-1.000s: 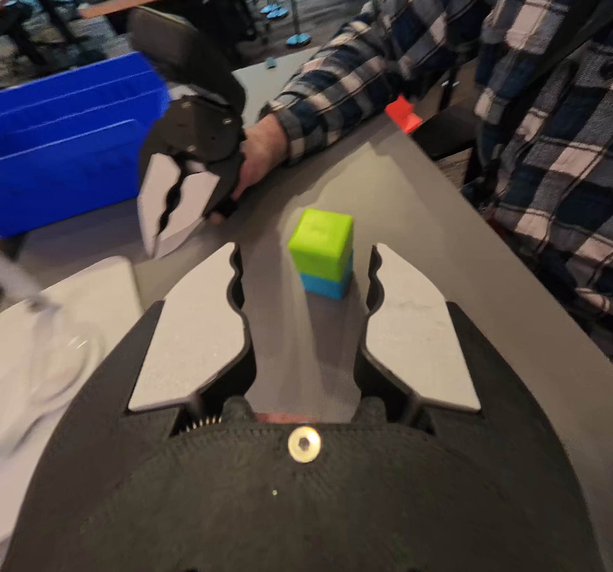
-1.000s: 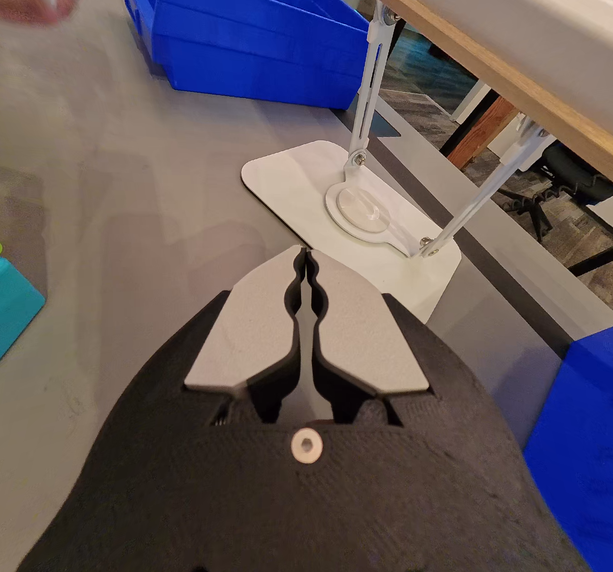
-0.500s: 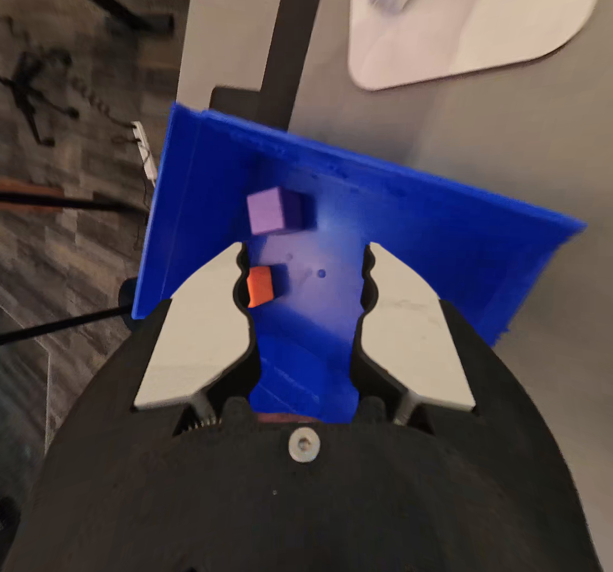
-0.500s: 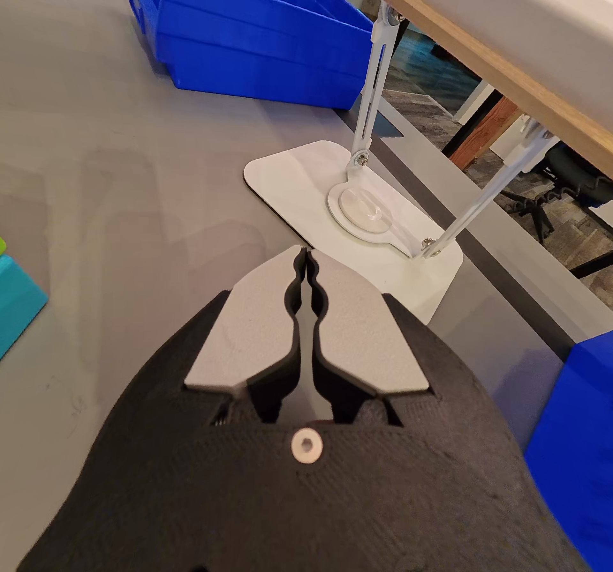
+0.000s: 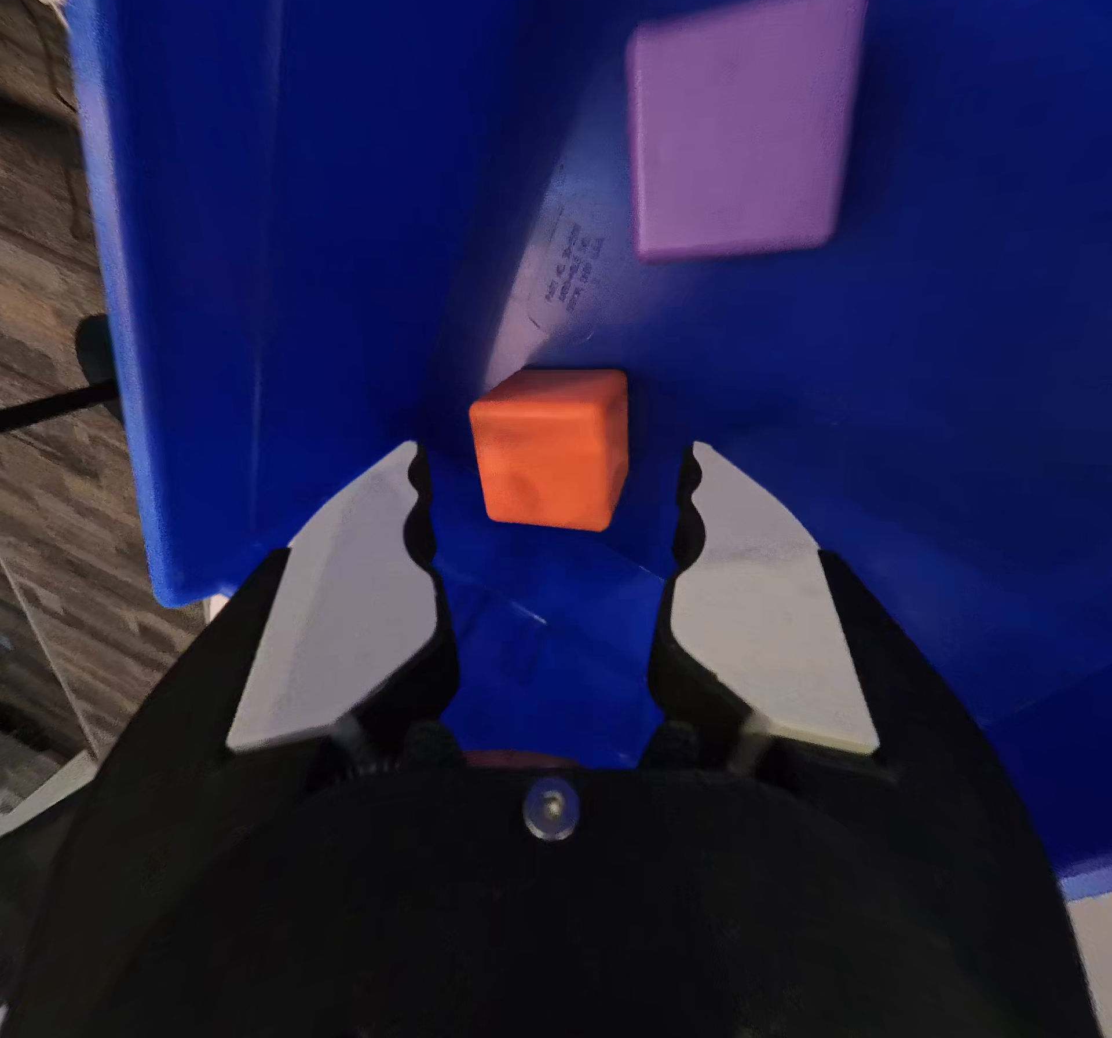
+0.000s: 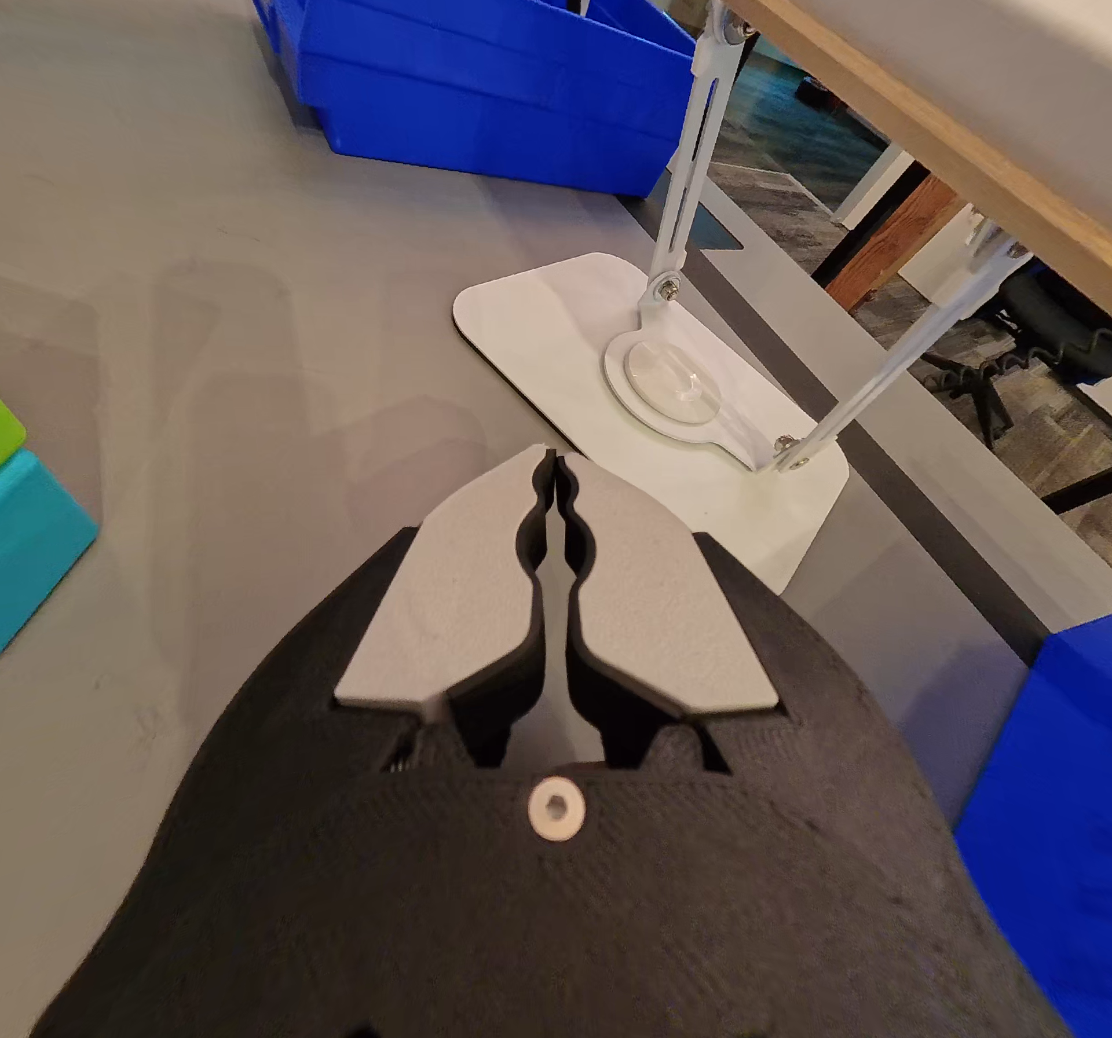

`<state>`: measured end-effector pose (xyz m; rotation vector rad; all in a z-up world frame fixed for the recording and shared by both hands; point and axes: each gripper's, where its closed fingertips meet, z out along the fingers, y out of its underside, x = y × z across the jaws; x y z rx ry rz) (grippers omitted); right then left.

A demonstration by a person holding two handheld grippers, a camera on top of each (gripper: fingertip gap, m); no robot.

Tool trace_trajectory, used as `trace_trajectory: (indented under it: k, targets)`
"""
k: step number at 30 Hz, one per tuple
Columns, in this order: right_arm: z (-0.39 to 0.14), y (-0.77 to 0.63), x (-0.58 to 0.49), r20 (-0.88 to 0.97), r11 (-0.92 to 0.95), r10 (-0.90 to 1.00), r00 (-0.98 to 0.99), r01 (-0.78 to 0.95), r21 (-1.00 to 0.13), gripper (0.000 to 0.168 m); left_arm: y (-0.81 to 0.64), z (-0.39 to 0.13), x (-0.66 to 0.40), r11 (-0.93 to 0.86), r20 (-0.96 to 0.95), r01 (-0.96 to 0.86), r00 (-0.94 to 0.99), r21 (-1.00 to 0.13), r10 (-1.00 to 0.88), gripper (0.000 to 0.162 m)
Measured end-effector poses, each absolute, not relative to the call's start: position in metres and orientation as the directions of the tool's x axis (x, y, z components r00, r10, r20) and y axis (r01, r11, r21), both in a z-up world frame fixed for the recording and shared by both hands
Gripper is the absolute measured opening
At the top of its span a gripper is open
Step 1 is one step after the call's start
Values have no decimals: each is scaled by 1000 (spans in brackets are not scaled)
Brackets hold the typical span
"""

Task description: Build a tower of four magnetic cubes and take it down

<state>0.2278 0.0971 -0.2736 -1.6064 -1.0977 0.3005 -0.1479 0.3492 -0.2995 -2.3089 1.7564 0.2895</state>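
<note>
1. Left gripper [image 5: 553,456] sits inside a blue bin [image 5: 301,227], jaws spread wide and gripping nothing.
2. Orange cube [image 5: 550,450] lies on the bin floor just beyond the fingertips, lined up with the gap between them, touching neither finger. It sits close to the bin's side wall.
3. Purple cube [image 5: 743,116] lies farther in the same bin, up and to the right of the orange one, well apart from it. The view is blurred here.
4. Right gripper [image 6: 555,459] hovers over the grey desk [image 6: 240,317], jaws pressed together with nothing between them.
5. At the left edge of the right wrist view, a green cube [image 6: 9,430] sits on top of a teal cube [image 6: 36,534], the pair standing on the desk; both are cut off by the frame.
6. A white stand base [image 6: 541,317] rests on the desk just beyond the right fingertips, thin white struts rising from it.
7. Blue bins [image 6: 481,89] stand farther back on the desk.
</note>
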Motion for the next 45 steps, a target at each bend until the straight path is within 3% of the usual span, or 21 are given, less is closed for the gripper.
trace_trajectory:
  k: [3,6,12,20,32,37,45]
  targets:
    - [-274,97,228,339,43,774,534,490,-871,0,352,-309,-151,-261,-268,-965,246,24,-932,75]
    - [-274,96,227,343,46,775,531,494,-868,0,351,-317,-157,-268,-234,-956,234,121,-944,59]
    - [-274,96,227,351,54,775,526,498,-866,0,347,-316,-154,-249,-243,-964,220,97,-945,51]
    - [-274,96,227,346,50,777,526,496,-867,0,298,-261,-135,-201,-296,-973,225,-111,-928,51]
    - [-273,95,227,340,51,779,527,487,-872,0,131,-155,-8,174,-361,-875,1,-452,-933,50]
    - [-272,95,227,337,52,780,527,482,-875,0,58,-147,63,314,-336,-722,-120,-616,-934,50]
    - [-274,94,226,344,57,784,517,491,-869,0,-20,-166,152,399,-263,-514,-320,-759,-910,50]
